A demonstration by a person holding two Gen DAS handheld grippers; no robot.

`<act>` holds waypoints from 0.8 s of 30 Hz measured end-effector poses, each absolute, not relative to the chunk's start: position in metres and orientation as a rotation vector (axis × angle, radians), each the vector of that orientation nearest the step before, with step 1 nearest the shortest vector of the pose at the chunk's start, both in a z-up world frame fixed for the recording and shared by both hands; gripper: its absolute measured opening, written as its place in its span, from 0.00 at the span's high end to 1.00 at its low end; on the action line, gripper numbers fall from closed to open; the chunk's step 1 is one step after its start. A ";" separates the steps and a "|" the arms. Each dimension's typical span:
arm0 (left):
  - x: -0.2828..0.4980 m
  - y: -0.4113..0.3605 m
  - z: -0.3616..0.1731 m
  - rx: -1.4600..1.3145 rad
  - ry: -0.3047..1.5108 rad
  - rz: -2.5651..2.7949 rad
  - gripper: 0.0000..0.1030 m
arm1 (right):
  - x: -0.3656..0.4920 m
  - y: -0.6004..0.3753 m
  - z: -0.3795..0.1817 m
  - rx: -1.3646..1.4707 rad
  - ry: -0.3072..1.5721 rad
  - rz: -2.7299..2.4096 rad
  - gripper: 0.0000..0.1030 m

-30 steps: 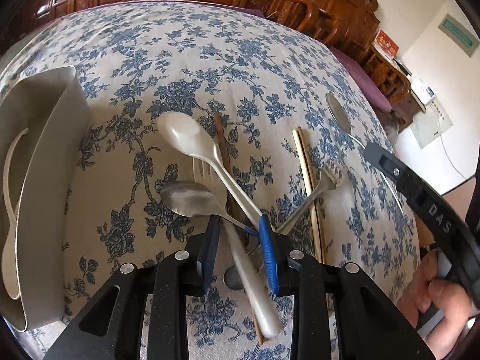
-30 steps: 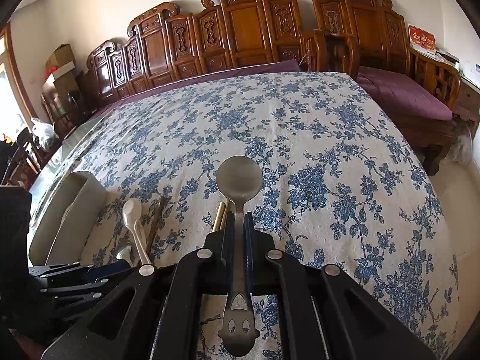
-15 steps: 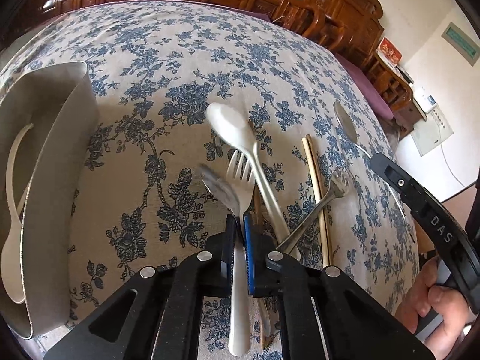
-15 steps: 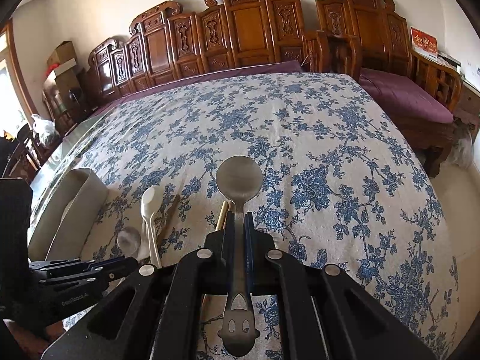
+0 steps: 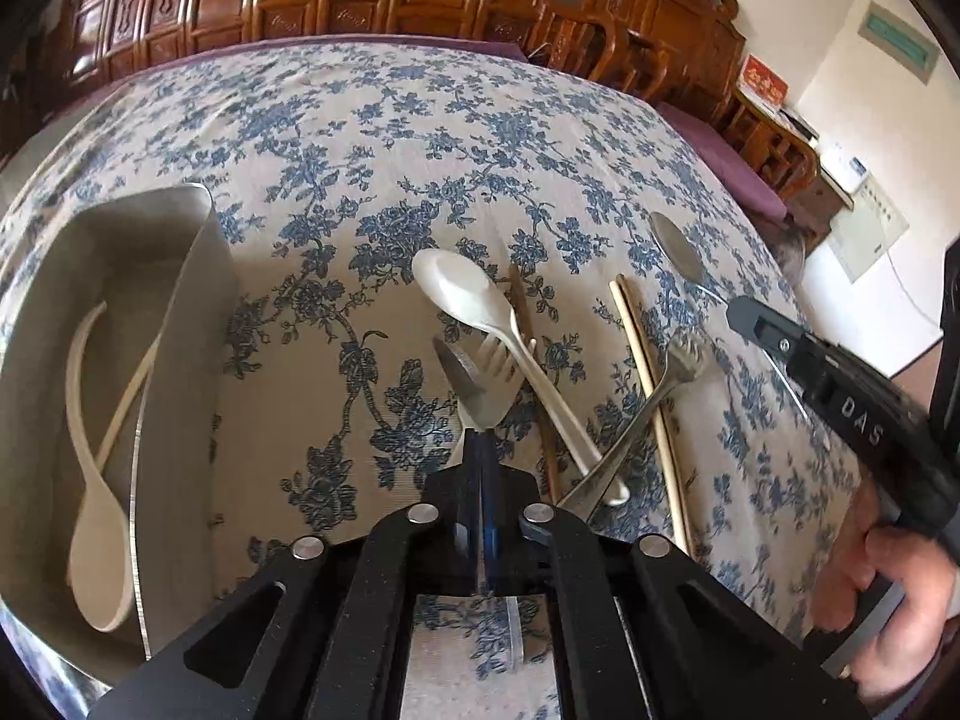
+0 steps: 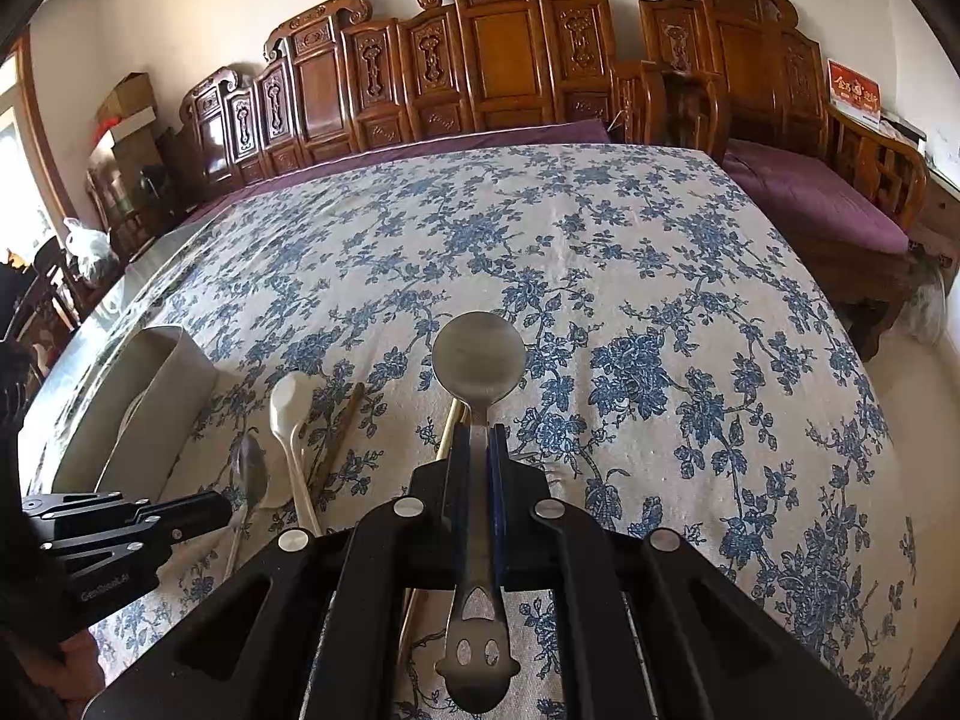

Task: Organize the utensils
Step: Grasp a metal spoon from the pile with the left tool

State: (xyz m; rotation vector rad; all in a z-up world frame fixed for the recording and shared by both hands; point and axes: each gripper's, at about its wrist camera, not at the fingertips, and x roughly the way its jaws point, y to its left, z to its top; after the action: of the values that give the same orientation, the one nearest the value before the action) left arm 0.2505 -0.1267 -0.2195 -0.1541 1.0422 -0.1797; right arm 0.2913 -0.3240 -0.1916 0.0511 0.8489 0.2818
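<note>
My left gripper (image 5: 480, 438) is shut on the thin handle of a small metal spoon (image 5: 462, 384), whose bowl is tilted on edge just past the fingertips. Behind it on the flowered cloth lie a white plastic fork (image 5: 501, 360), a white plastic spoon (image 5: 468, 288), a metal fork (image 5: 678, 360), a pale chopstick (image 5: 648, 384) and a brown chopstick (image 5: 519, 306). My right gripper (image 6: 477, 432) is shut on a large metal spoon (image 6: 478, 354), bowl pointing away and the cut-out handle end toward the camera. In the right wrist view, the left gripper (image 6: 204, 510) is low on the left.
A grey oblong tray (image 5: 180, 312) sits on the left with a beige spoon (image 5: 96, 480) inside it. Carved wooden benches (image 6: 480, 60) with purple cushions line the far side and the right of the table. A hand (image 5: 888, 588) holds the right gripper's grip.
My left gripper's jaws have gone from open around the small metal spoon's handle to shut on it, and the spoon now stands tilted. The white spoon shifted slightly. The right gripper has kept still.
</note>
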 end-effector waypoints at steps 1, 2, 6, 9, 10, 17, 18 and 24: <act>0.250 -0.127 -0.219 -0.139 1.035 -0.177 1.00 | 0.291 -0.323 -0.192 0.050 0.849 0.282 0.93; 0.249 -0.128 -0.218 -0.125 1.028 -0.183 1.00 | 0.292 -0.323 -0.192 0.047 0.850 0.283 0.93; 0.248 -0.129 -0.215 -0.108 1.036 -0.192 1.00 | 0.291 -0.321 -0.192 0.040 0.851 0.286 0.93; 0.243 -0.134 -0.215 -0.091 1.061 -0.242 1.00 | 0.292 -0.321 -0.193 0.037 0.852 0.285 0.93; 0.241 -0.137 -0.216 -0.078 1.066 -0.247 1.00 | 0.292 -0.322 -0.193 0.040 0.853 0.283 0.93; 0.237 -0.154 -0.232 0.015 1.096 -0.273 0.87 | 0.290 -0.319 -0.191 0.033 0.850 0.288 0.93; 0.238 -0.156 -0.234 0.028 1.085 -0.269 0.87 | 0.290 -0.319 -0.191 0.034 0.850 0.287 0.93; 0.244 -0.163 -0.240 0.111 1.090 -0.248 0.87 | 0.289 -0.321 -0.190 0.038 0.848 0.286 0.93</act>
State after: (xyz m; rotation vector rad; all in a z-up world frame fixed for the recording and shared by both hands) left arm 0.2436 -0.1629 -0.2398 0.1108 1.0898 -0.2484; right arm 0.2892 -0.3205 -0.1905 0.0385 0.8480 0.2863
